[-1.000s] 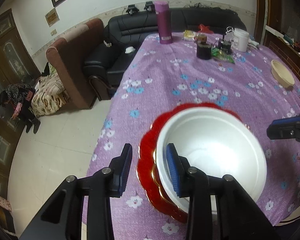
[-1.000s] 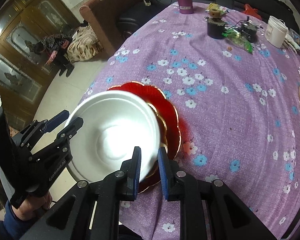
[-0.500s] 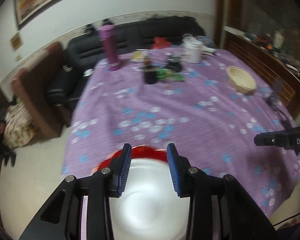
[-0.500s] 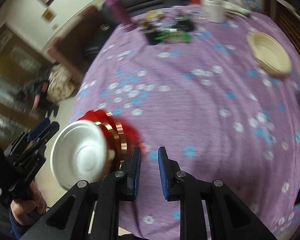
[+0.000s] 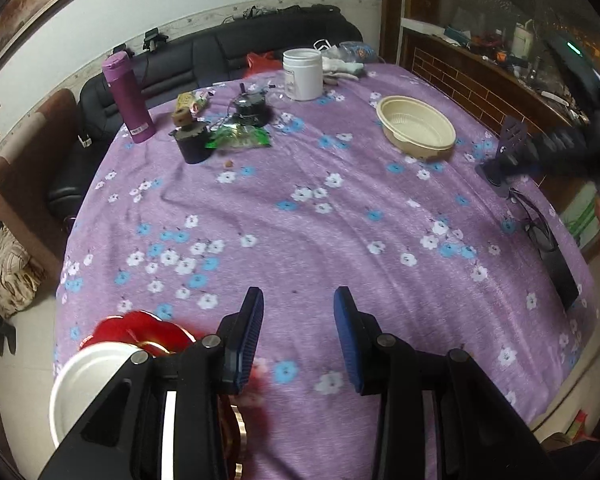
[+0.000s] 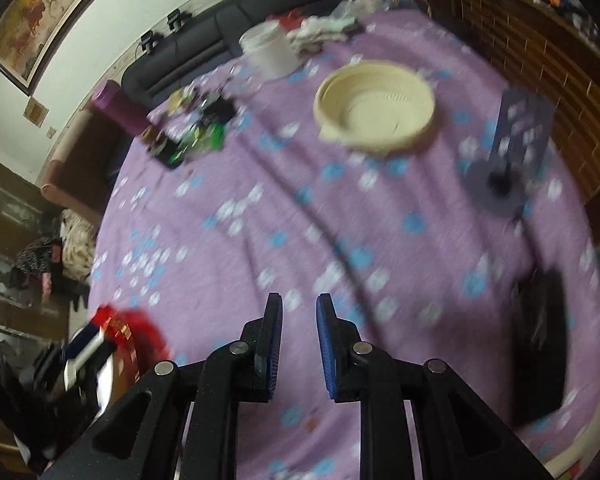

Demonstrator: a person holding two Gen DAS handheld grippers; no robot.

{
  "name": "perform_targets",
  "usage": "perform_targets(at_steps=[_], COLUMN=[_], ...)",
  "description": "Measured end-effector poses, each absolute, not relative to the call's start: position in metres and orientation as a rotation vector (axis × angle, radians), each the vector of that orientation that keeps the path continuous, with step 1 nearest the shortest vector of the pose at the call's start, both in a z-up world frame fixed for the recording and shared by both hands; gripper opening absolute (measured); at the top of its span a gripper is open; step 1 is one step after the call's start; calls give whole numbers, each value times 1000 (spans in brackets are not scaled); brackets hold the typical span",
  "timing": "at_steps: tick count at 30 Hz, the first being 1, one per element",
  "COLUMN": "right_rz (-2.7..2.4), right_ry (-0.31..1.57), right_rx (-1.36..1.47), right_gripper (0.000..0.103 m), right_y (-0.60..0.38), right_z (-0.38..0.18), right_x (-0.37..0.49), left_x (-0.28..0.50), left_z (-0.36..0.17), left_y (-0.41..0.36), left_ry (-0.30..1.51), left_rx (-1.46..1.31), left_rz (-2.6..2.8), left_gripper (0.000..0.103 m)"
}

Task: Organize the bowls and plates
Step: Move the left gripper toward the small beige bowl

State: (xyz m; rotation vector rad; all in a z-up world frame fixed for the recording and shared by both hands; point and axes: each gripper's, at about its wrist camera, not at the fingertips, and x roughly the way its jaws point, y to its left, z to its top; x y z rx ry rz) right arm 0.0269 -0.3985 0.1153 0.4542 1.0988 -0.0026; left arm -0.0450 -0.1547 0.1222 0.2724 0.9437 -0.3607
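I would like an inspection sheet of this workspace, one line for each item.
Surface: table under a purple flowered cloth.
Job's things: white bowl on the red plate at the near left edge; cream bowl alone at the far right.
Clutter: purple flask, white jar, green packet, glasses.
Grippers: left gripper open, holding nothing; right gripper open, holding nothing, view blurred.
Cables: nothing clear on the table.
Surroundings: black sofa behind the table, framed picture on the wall.
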Motion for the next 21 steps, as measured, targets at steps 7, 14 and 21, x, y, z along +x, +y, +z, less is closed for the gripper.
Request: perform_targets(at_steps=[7,14,21], right_rz=[20,-43,-105], right_ry=[1076,1167,1189], right_rx=[358,234,83], right_gripper=[25,28,14], right_y=[-423,-413,-407], right_z=[108,63,41], right_x=[126,215,225], left_x=[-55,-64,-60], left_z=[117,108,106], left_y=[-160,-132,-112], left_ry=[962,999,1007], left_rx=[288,236,195], left_rz=[-282,-181,-145], left_gripper=[36,36,36])
